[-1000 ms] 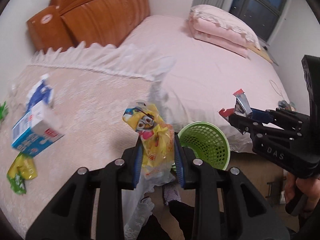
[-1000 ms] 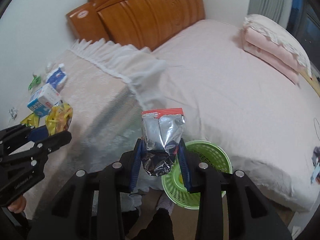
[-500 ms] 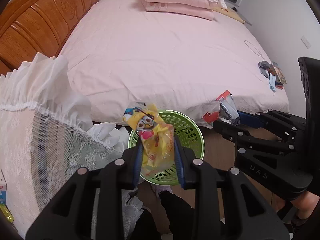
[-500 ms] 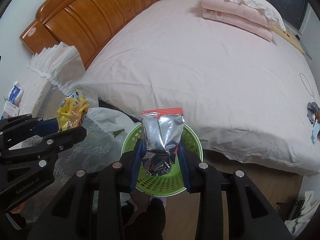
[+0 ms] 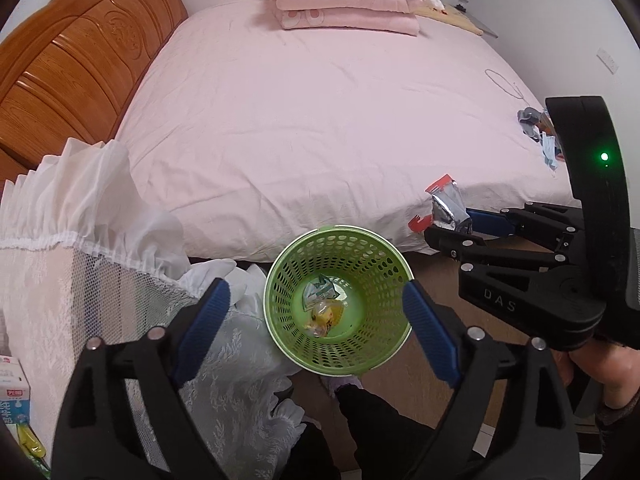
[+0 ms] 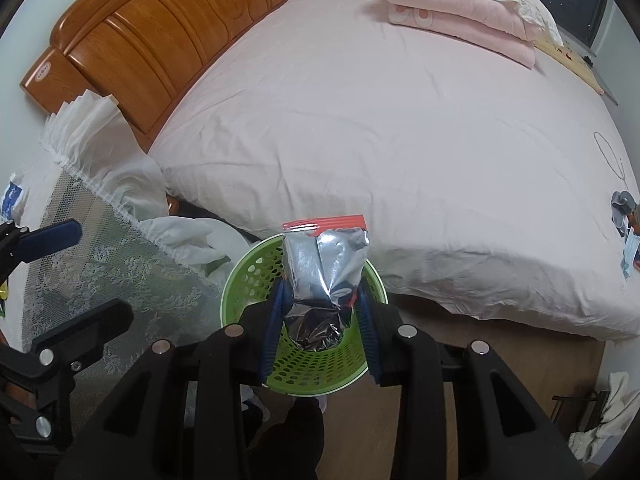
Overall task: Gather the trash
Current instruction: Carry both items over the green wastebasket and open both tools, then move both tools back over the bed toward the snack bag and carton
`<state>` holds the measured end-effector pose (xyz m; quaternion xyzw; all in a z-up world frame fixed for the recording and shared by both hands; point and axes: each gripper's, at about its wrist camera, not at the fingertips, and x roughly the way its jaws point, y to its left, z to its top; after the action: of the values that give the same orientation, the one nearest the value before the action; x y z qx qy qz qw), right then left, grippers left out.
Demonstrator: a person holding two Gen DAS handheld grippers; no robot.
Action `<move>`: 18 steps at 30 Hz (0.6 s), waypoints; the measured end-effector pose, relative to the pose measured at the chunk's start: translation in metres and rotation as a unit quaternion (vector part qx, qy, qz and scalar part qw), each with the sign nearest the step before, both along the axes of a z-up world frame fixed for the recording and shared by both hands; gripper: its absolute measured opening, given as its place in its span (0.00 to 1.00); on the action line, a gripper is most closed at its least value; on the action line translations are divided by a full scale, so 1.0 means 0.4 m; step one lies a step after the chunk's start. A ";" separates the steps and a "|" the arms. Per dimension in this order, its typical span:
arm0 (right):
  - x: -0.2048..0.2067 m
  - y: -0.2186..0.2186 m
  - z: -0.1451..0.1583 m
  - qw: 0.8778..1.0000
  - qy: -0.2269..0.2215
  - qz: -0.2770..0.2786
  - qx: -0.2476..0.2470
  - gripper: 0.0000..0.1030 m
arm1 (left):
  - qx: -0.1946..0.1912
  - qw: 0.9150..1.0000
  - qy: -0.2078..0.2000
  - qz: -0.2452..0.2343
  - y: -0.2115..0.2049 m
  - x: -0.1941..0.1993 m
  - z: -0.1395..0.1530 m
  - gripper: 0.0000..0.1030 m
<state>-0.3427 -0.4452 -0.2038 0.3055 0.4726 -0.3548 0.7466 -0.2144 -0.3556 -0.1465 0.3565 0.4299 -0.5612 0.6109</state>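
A green mesh basket (image 5: 280, 280) stands on the floor against the bed. A yellow snack wrapper (image 5: 324, 318) lies at its bottom beside a crumpled greenish wrapper (image 5: 320, 290). My left gripper (image 5: 313, 292) hangs right above the basket. Its jaws are opening wide and nothing is between them. My right gripper (image 6: 322, 292) is shut on a silver foil packet with a red top (image 6: 324, 256), held over the basket's (image 6: 248, 276) rim. In the left wrist view that right gripper (image 5: 448, 228) and the foil packet (image 5: 448, 204) sit just right of the basket.
A pink bed (image 5: 320, 120) with a folded quilt (image 5: 344, 12) and a wooden headboard (image 5: 60, 80) fills the background. A lace-covered table (image 5: 60, 280) at the left carries a milk carton (image 5: 14, 396). Small trash pieces (image 6: 624, 216) lie at the bed's right edge. A dark trouser leg (image 5: 372, 420) is below the basket.
The left gripper has opened and let go of the yellow wrapper, which now lies in the basket. Both grippers swung from the table side to above the basket; the right one still grips its packet.
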 end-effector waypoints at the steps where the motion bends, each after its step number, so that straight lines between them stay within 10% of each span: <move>1: 0.003 -0.001 -0.005 1.000 0.000 0.000 0.003 0.36 | 0.001 1.000 -0.002 0.005 0.007 0.008 0.005 0.89; 4: 0.022 0.003 -0.019 1.000 0.001 0.008 0.017 0.41 | -0.004 1.000 -0.002 0.022 0.028 0.036 0.027 0.92; 8: 0.057 0.029 -0.025 1.000 0.008 0.016 0.024 0.95 | -0.019 0.998 -0.018 0.056 0.061 0.079 0.063 0.92; 18: 0.173 0.080 0.042 0.999 -0.002 0.054 0.000 0.98 | -0.061 0.985 -0.053 0.153 0.210 0.203 0.177 0.92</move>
<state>-0.2737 -0.4131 -0.1870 0.2800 0.4868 -0.3132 0.7658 -0.1332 -0.2717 -0.0757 0.2777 0.4109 -0.4664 0.7324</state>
